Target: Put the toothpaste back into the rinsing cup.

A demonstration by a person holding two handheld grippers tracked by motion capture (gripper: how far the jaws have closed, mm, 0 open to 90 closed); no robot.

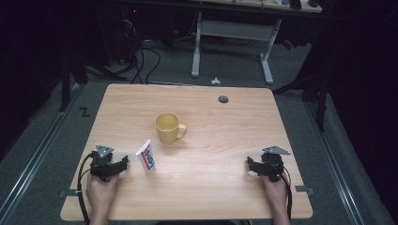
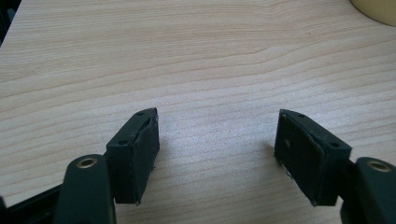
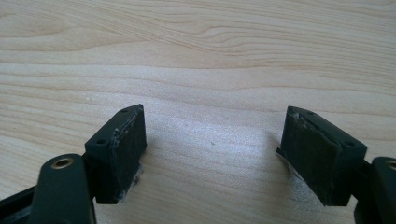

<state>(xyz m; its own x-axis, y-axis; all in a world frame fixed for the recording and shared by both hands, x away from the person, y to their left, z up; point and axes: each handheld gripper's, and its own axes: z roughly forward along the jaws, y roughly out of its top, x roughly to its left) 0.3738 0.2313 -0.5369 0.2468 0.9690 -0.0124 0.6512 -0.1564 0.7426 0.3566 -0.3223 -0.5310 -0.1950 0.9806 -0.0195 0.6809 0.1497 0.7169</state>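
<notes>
A yellow mug (image 1: 168, 127) stands upright near the middle of the wooden table (image 1: 225, 187), its handle to the right. A white tube with red and blue print (image 1: 147, 156) lies just in front and left of the mug. My left gripper (image 1: 123, 162) rests near the table's front left, close to the tube's left side, open with bare wood between its jaws (image 2: 217, 140). The mug's rim (image 2: 376, 10) peeks in at the top right of the left gripper view. My right gripper (image 1: 250, 165) rests at the front right, open and holding nothing (image 3: 212, 135).
A round cable hole (image 1: 223, 99) sits near the table's far edge. Beyond the table stand a white desk frame (image 1: 232, 33) and loose cables (image 1: 141, 56) on the grey floor. A small white object (image 1: 215, 80) lies on the floor behind the table.
</notes>
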